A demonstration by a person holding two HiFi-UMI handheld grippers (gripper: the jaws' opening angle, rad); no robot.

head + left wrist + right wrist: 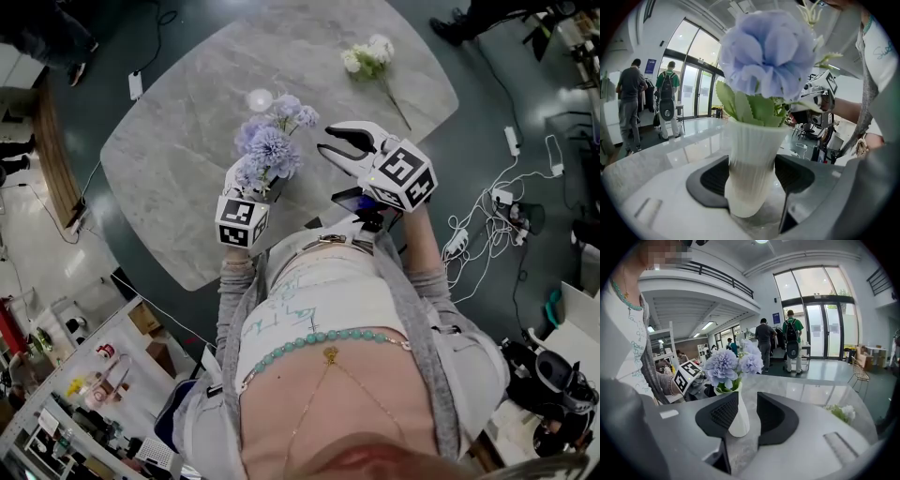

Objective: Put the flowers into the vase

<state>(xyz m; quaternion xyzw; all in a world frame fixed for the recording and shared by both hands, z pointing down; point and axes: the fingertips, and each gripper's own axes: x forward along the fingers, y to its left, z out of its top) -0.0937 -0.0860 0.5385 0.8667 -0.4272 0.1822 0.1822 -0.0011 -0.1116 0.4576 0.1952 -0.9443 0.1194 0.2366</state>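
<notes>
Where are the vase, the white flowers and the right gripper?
vase (pixel 751 164), left gripper view, ribbed body.
white flowers (pixel 367 56), head view, the blooms.
right gripper (pixel 325 141), head view, between its fingertips.

Bright lobby-like hall used as a workspace, tall glass entrance doors (pixel 820 329) at one o'clock in the right gripper view, railed mezzanine (pixel 712 275) at eleven, head view shows power strips (pixel 511 141) on the floor at three, cluttered shelves (pixel 84 384) at eight

One vase (pixel 752 168), two flower bunches (pixel 272 145) (pixel 367 58), two grippers (pixel 255 180) (pixel 325 139).
</notes>
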